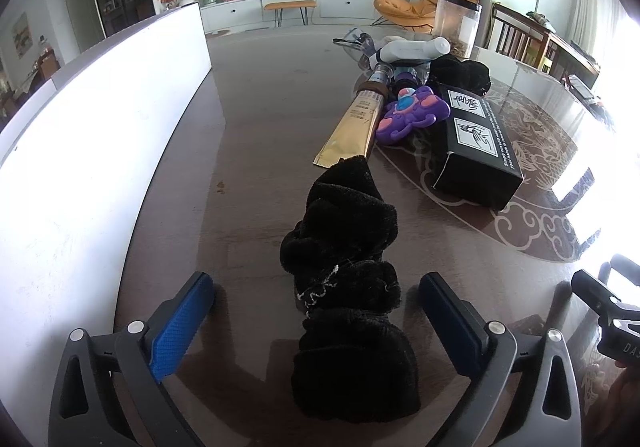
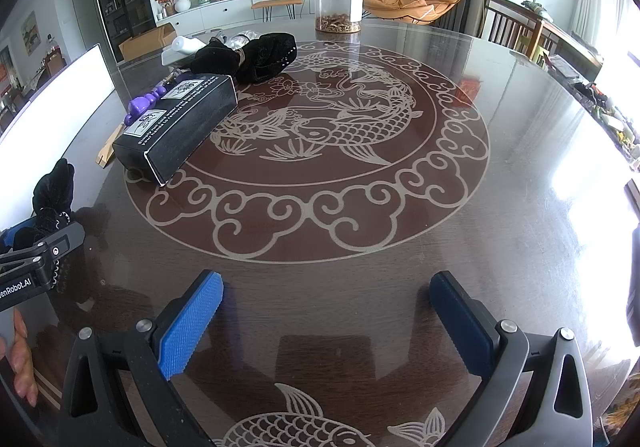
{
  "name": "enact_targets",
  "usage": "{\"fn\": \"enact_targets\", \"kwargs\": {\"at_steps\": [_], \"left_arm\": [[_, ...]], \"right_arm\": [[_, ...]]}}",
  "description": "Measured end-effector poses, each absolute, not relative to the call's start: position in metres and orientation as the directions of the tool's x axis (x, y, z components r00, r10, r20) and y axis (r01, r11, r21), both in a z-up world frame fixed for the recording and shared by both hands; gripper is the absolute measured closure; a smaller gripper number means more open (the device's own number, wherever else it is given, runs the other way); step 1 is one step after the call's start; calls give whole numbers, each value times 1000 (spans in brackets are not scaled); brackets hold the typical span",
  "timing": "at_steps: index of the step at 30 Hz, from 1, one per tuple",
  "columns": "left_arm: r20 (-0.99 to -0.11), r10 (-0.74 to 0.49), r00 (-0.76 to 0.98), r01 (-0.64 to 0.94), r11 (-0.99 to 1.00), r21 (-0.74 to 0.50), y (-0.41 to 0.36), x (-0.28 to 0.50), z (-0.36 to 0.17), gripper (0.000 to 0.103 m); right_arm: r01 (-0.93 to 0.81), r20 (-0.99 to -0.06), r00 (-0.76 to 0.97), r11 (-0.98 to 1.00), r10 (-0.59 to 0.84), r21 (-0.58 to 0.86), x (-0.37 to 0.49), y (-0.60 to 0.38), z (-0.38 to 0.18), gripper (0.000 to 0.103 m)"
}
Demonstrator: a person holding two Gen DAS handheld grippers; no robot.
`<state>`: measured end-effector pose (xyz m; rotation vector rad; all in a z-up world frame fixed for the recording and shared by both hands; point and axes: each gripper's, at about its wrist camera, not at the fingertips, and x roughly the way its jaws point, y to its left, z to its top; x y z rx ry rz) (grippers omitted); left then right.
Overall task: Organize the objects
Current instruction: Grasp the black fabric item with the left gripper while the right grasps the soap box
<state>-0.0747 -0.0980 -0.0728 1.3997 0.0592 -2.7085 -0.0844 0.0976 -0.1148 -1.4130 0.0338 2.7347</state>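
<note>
Left wrist view
Left gripper (image 1: 316,321): it is opened wide, and nothing is squeezed by it.
Black cloth (image 1: 348,287): it is laid on the table (image 1: 260,127), bunched up, between the two blue pads (image 1: 180,331). Whether the pads are touched by it cannot be told.
Gold tube (image 1: 356,127): it is laid flat just past the far end of the cloth.
Purple toy (image 1: 412,113): it is set beside the tube, on its right.
Black box (image 1: 476,143): it is laid to the right of the toy.
White bottle (image 1: 412,49): it is laid on its side farther back.
Clear jar (image 1: 458,25): it is stood upright near the far edge.
White board (image 1: 100,135): it is stood along the left side of the table.

Right wrist view
Right gripper (image 2: 326,321): it is held wide open over bare table (image 2: 400,227), with nothing in it.
Black box (image 2: 180,129): it is seen well ahead on the left.
Black cloth (image 2: 52,191): it is seen at the far left, by the left gripper (image 2: 36,255).
</note>
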Motion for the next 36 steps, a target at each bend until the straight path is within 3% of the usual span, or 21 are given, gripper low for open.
{"fn": "enact_targets", "kwargs": {"at_steps": [21,23,25,28,35,36], "left_arm": [[-815,-64,-576,101,-995,6,-99,-72,-74,0],[-815,-64,-576,101,-995,7,-99,-72,-74,0],[-815,-64,-576,101,-995,7,-99,-72,-74,0],[-815,-64,-576,101,-995,7,-99,-72,-74,0],[-815,-64,-576,101,-995,7,-99,-72,-74,0],[-815,-64,-576,101,-995,7,-98,-72,-74,0]], "right_arm": [[-59,-822,-568,-998,42,-10,-88,97,-114,0],[-41,-853,-522,-999,6,18,-99,94,-111,0],[-24,-838,-532,-987,-121,157,-117,87,-96,0],[27,-810,-550,-973,-205,228,-149,60,-75,0],[112,-891,-410,-980,-194,162,-228,-13,-92,0],[108,-889,-413,-980,-197,167,-229,-12,-95,5]]}}
